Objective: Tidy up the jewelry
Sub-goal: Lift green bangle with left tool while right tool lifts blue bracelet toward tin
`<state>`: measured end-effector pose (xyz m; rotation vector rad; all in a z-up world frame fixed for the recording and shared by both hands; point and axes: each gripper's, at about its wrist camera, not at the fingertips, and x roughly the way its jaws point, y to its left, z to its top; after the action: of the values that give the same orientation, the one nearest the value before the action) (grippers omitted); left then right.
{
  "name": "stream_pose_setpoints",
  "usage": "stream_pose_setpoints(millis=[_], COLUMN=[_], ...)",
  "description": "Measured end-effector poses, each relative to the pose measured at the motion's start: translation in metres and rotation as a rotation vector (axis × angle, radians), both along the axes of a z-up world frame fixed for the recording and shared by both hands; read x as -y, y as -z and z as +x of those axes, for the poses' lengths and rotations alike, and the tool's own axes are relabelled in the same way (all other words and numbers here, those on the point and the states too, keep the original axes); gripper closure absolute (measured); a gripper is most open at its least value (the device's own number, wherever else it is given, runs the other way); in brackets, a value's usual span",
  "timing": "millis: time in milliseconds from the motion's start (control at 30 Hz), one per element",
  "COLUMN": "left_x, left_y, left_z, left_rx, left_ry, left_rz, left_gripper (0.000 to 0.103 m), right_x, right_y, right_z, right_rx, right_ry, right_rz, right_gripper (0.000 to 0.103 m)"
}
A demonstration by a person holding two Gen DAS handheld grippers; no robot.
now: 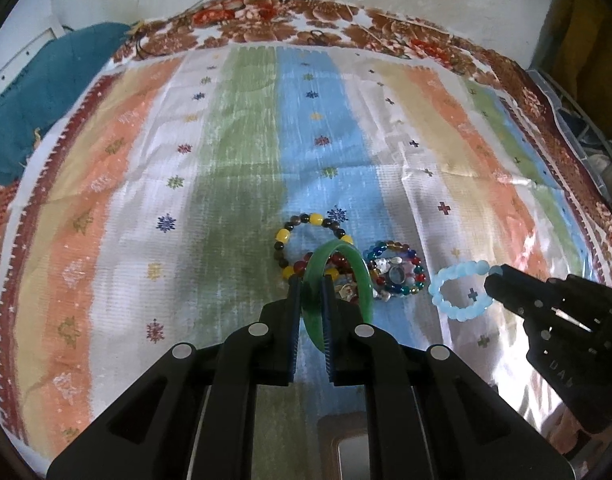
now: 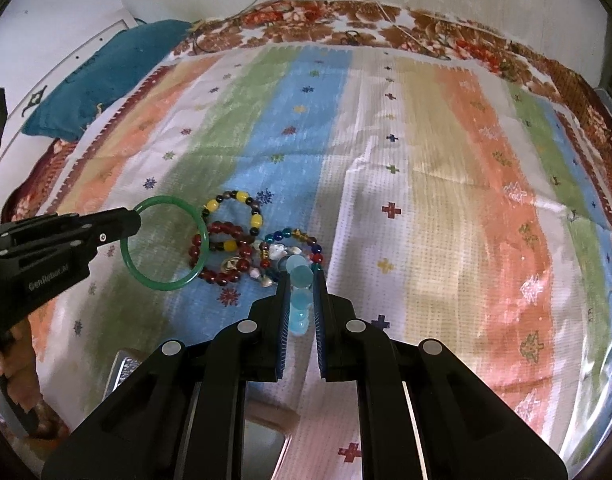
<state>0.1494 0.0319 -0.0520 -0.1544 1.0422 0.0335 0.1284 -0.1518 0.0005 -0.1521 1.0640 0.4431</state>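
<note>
Green bangle [image 1: 338, 280]: clamped upright in the left claw [image 1: 312, 280], lifted above the bead pile.
Pale blue bead bracelet [image 1: 458, 292]: pinched in the right claw [image 2: 300, 276], hanging beside the pile.
Striped cloth [image 1: 226, 160]: covers the bed.
Left on cloth: yellow-and-dark bracelet [image 1: 306, 224], red bracelet [image 2: 222, 256], multicoloured bracelet [image 1: 398, 272], touching one another.

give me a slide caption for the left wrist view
Left gripper clamps green bangle; right gripper holds pale blue bead bracelet.
</note>
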Motion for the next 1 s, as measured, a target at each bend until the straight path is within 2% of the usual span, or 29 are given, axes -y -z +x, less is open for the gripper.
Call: stream_pose_setpoints(millis=[267,800,1000], left_x=[0.0,0.021,0.025], left_y=[-0.012,-0.033,-0.038], left_z=[-0.02,-0.069,-0.088], left_rx=[0.031,0.097,0.118], left_ry=[0.006,0.028,0.034], left_rz=[-0.036,-0.024,-0.086], left_gripper=[0.093,0.093,0.093], right_x=[-0.002,0.0,0.001], right_y=[-0.017,-0.047,-0.053], right_z=[-0.017,-0.062,-0.077], right_rx=[0.053,0.158,0.162], right_ry=[-0.019,-0.058,-0.081], right_rz=[-0.001,0.006,0.03], right_gripper=[0.091,0.091,0.091])
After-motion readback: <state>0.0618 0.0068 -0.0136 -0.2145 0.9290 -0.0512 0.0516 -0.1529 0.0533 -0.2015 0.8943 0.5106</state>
